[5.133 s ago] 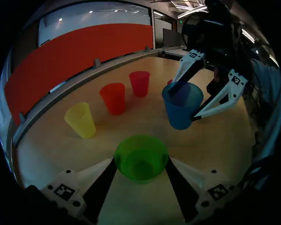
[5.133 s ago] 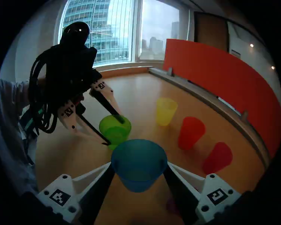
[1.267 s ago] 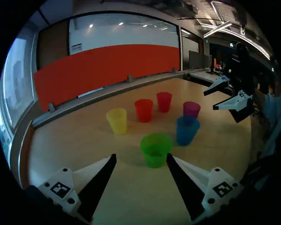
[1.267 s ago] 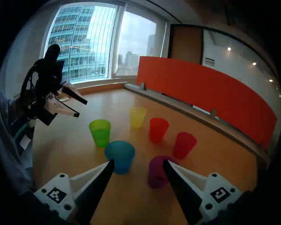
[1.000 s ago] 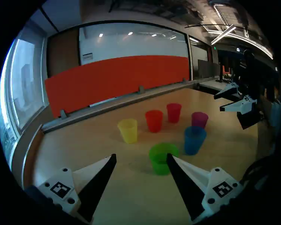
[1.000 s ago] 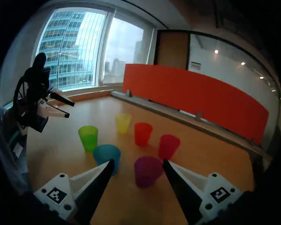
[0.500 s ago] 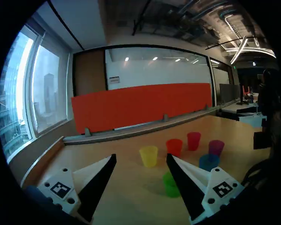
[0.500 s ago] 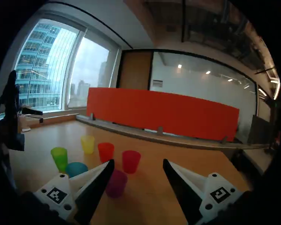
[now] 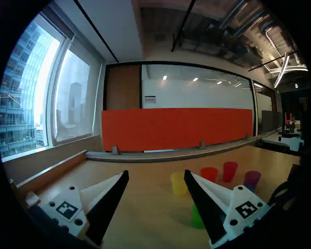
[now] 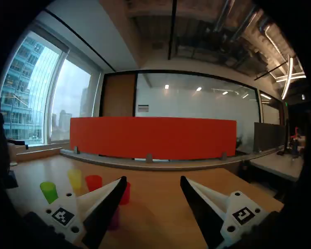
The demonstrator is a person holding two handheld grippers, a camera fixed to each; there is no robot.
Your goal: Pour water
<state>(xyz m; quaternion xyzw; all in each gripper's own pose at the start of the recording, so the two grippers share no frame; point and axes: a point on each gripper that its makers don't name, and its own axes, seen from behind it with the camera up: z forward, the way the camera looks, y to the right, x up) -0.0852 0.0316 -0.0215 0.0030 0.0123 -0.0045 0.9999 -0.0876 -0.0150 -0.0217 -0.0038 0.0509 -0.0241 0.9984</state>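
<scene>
All cups are down on the wooden tabletop and upright. The yellow translucent plastic cup, the orange-red plastic cup, the red plastic cup and the purple plastic cup form a row. The green plastic cup sits nearer, half behind a finger. None is held or tilted, and I cannot tell whether any holds water. The left gripper has its fingers spread wide on nothing, and so does the right gripper. Both point level across the room at the long orange partition panel. No pour is under way: I judge it either finished or not begun, and any further pour needs a cup gripped first.
</scene>
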